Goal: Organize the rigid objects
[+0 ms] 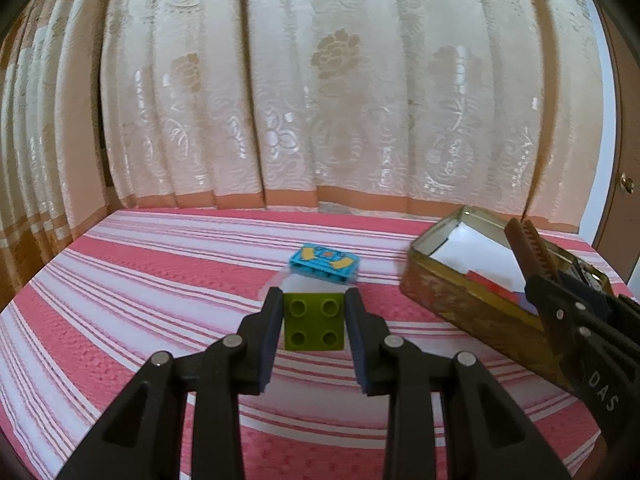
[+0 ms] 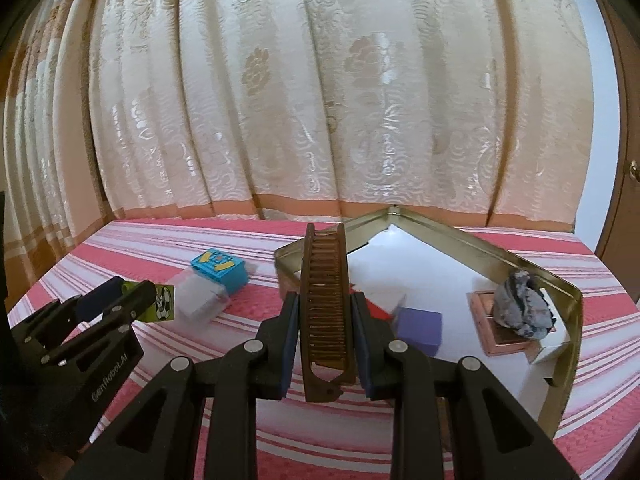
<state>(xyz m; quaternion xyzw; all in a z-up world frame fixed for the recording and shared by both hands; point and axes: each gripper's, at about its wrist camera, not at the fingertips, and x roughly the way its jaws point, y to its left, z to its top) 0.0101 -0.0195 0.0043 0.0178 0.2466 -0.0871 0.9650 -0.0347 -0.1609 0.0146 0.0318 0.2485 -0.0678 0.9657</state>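
My left gripper (image 1: 314, 300) is shut on a green studded brick (image 1: 314, 322) and holds it above the striped cloth; it also shows in the right wrist view (image 2: 132, 292) at the left. My right gripper (image 2: 325, 300) is shut on a brown comb (image 2: 326, 300), held upright over the near edge of an open metal tin (image 2: 560, 284); the comb (image 1: 528, 248) also shows in the left wrist view. A blue printed brick (image 1: 324, 266) lies on the cloth beyond the green brick, and shows in the right wrist view (image 2: 218, 270).
The tin (image 1: 460, 312) holds a purple block (image 2: 418, 326), a red piece (image 2: 378, 312), a grey crumpled lump (image 2: 520, 310) on a copper-coloured frame, and a white box. A clear plastic piece (image 2: 198, 300) lies by the blue brick. A curtain hangs behind the red-striped surface (image 1: 140, 280).
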